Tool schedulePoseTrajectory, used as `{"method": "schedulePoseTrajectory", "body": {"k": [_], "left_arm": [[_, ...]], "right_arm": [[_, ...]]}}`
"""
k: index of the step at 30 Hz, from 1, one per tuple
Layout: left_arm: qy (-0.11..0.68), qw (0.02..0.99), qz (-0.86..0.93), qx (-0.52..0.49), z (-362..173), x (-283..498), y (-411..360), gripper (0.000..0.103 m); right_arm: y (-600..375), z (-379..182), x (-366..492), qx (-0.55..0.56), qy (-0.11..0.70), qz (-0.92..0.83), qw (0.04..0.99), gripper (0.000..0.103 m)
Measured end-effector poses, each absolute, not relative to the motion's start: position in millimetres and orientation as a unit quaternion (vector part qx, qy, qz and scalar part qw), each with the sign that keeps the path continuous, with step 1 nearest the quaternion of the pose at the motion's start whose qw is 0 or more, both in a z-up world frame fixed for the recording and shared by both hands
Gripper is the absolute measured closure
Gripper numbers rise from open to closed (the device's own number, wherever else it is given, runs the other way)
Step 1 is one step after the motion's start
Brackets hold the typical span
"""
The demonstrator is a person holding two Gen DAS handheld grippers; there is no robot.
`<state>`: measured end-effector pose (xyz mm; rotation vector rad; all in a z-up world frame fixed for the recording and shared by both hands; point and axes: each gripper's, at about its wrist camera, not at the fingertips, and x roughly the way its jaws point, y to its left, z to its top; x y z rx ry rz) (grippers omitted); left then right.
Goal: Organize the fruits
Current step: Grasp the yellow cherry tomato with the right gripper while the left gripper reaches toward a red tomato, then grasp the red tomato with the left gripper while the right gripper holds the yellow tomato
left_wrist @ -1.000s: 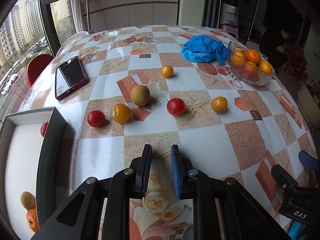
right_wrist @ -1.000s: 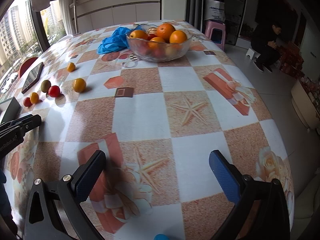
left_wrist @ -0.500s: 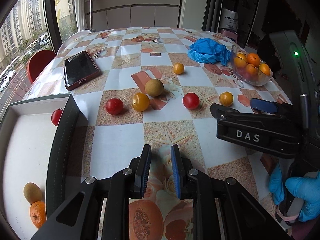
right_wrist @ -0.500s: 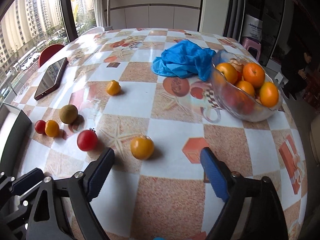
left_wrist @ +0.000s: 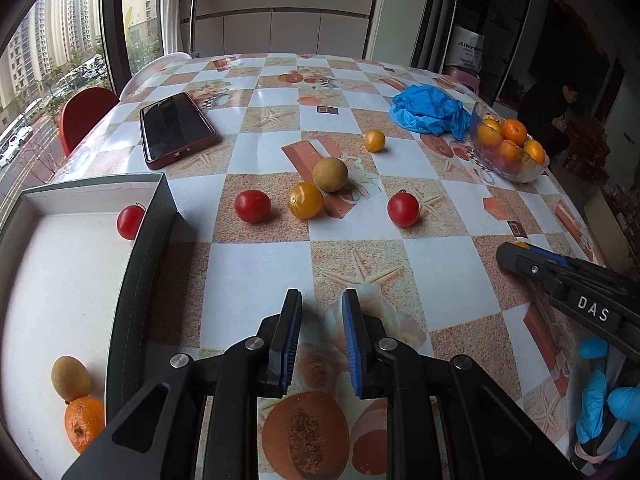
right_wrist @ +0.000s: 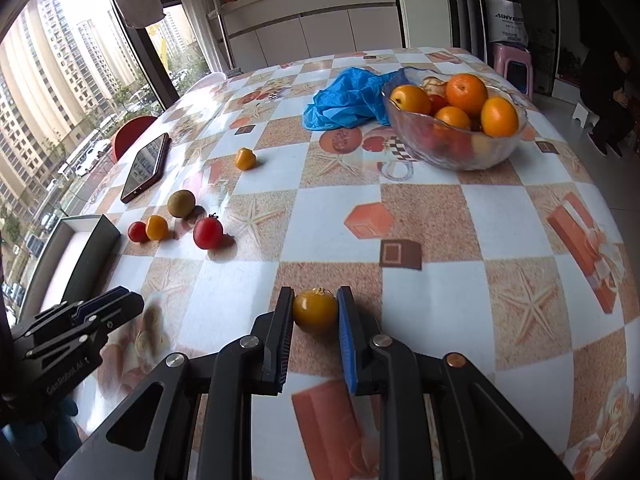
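Observation:
My right gripper [right_wrist: 314, 310] is shut on a yellow tomato [right_wrist: 315, 310] at the table surface. My left gripper [left_wrist: 321, 320] is empty above the table, its jaws nearly together with a narrow gap. Loose on the table lie two red tomatoes [left_wrist: 252, 206] [left_wrist: 403, 209], a yellow tomato [left_wrist: 306, 200], a brown round fruit [left_wrist: 330, 169] and a small orange fruit [left_wrist: 374, 140]. The open box [left_wrist: 152, 232] at left holds a red tomato [left_wrist: 130, 222], a brown fruit [left_wrist: 70, 378] and an orange [left_wrist: 83, 422].
A glass bowl [right_wrist: 452, 148] of oranges stands at the far right, with a crumpled blue glove [right_wrist: 346, 100] beside it. A phone [left_wrist: 176, 128] lies at the far left. A red chair [left_wrist: 86, 114] stands beyond the table edge.
My right gripper moved forward over the yellow tomato and closed its wide-open jaws on it. The left gripper has drawn slightly back and stayed almost closed.

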<state>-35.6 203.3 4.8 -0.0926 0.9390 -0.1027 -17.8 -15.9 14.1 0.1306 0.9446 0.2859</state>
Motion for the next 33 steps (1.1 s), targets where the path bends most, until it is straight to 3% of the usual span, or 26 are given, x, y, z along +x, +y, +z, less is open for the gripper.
{"method": "schedulePoseTrajectory", "body": {"k": [8, 22, 24, 25, 28, 29, 30, 33], "left_arm": [[0.459, 0.886, -0.04, -0.053, 6, -35, 207, 0.081], [0.468, 0.881, -0.06, 0.017, 7, 24, 133, 0.08], [0.465, 0.883, -0.057, 0.022, 6, 29, 129, 0.067], [0.463, 0.885, -0.055, 0.019, 6, 30, 129, 0.051], [0.458, 0.887, -0.052, 0.006, 4, 33, 130, 0.052], [0.456, 0.888, -0.058, 0.006, 5, 32, 130, 0.067], [0.455, 0.888, -0.066, 0.009, 6, 31, 129, 0.073], [0.46, 0.883, -0.09, 0.0, 9, 28, 129, 0.079]], "right_arm": [[-30, 12, -40, 0.088, 0.451, 0.145, 0.876, 0.08], [-46, 13, -62, 0.086, 0.452, 0.141, 0.877, 0.08], [-48, 13, -63, 0.089, 0.453, 0.142, 0.876, 0.08], [-49, 12, -63, 0.091, 0.453, 0.142, 0.875, 0.08], [-51, 12, -65, 0.095, 0.454, 0.141, 0.875, 0.08], [-51, 12, -66, 0.095, 0.454, 0.14, 0.875, 0.08], [-52, 12, -67, 0.095, 0.455, 0.14, 0.875, 0.08], [-53, 12, -70, 0.103, 0.457, 0.143, 0.872, 0.08]]}}
